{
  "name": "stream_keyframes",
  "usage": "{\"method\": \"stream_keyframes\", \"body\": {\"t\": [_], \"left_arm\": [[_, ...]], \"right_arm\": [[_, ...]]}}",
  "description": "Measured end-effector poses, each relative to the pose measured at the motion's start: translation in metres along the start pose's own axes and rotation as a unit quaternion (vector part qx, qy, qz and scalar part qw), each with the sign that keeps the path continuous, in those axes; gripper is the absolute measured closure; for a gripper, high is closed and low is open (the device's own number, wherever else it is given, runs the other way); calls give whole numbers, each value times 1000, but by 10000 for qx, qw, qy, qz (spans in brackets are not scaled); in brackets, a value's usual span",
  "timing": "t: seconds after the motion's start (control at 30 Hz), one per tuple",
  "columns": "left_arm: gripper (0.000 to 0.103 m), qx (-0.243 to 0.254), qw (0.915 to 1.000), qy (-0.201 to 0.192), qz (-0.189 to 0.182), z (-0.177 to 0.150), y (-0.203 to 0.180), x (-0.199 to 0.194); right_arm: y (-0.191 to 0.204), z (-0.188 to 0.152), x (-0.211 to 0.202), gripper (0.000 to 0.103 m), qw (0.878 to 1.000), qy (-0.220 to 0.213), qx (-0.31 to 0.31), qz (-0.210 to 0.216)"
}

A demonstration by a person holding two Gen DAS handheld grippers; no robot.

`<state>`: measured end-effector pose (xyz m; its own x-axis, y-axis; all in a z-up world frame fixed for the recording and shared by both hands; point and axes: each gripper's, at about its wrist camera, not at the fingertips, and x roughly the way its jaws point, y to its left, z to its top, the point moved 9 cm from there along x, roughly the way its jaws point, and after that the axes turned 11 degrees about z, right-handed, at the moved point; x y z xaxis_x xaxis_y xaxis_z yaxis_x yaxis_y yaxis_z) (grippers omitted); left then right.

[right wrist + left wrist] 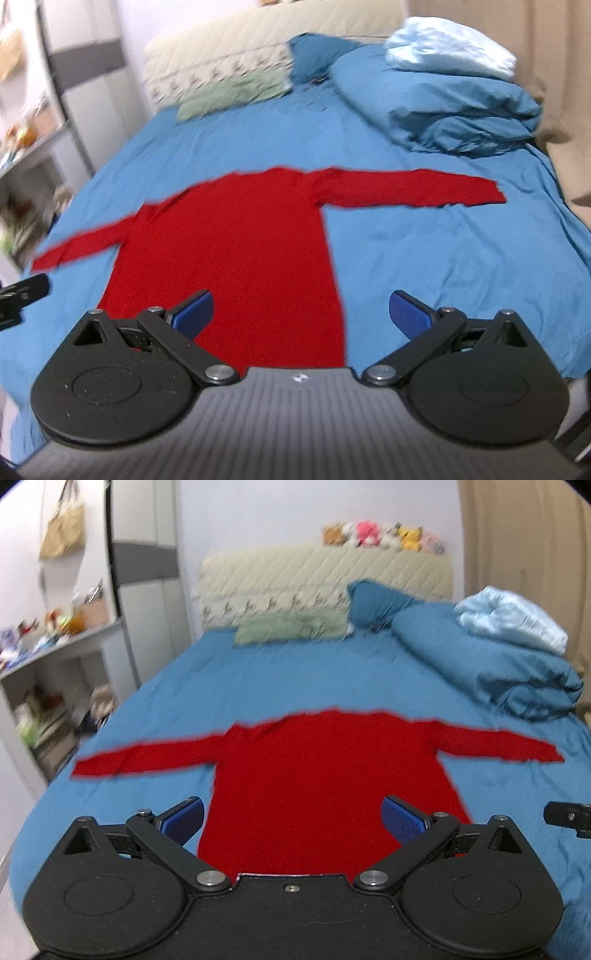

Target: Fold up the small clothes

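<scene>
A red long-sleeved sweater [325, 775] lies flat on the blue bed sheet [258, 679], sleeves spread out to both sides, hem toward me. It also shows in the right wrist view [240, 251]. My left gripper [293, 818] is open and empty, held above the sweater's hem, its blue pads astride the body. My right gripper [301, 314] is open and empty above the hem's right corner. The tip of the right gripper [569, 818] shows at the right edge of the left wrist view. The left gripper [22, 295] shows at the left edge of the right wrist view.
A bunched blue duvet [480, 657] with a pale blue cloth [513, 616] on top lies at the back right. A green pillow [291, 627] and a blue pillow [376, 602] lie by the headboard [325, 576]. Cluttered shelves [51, 672] stand left of the bed.
</scene>
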<state>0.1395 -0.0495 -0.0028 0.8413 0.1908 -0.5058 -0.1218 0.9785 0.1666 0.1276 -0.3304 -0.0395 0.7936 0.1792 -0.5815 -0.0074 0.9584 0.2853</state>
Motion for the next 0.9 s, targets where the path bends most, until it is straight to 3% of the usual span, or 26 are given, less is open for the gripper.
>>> {"method": "stream_keyframes", "body": {"t": [0.17,0.33,0.5,0.63,0.9], "left_arm": [[0,113,9990,-222,-359,60,-51,50],[0,231,9970,-53,-738,95,-114,128],[0,348,9922,407,-1122,100,-176,218],[0,582,9894,654,-1157,90,-221,290],[0,585,9835,1179,-1241,63,-264,386]], "right_arm": [[-78,50,36,0,9967,-434,652,-193],[-157,77,93,0,9886,-681,1285,-380],[-228,82,164,0,9772,-805,1872,-592],[-270,82,218,1,9729,-909,1914,-922],[-337,81,300,38,9592,-902,2409,-1176]]}}
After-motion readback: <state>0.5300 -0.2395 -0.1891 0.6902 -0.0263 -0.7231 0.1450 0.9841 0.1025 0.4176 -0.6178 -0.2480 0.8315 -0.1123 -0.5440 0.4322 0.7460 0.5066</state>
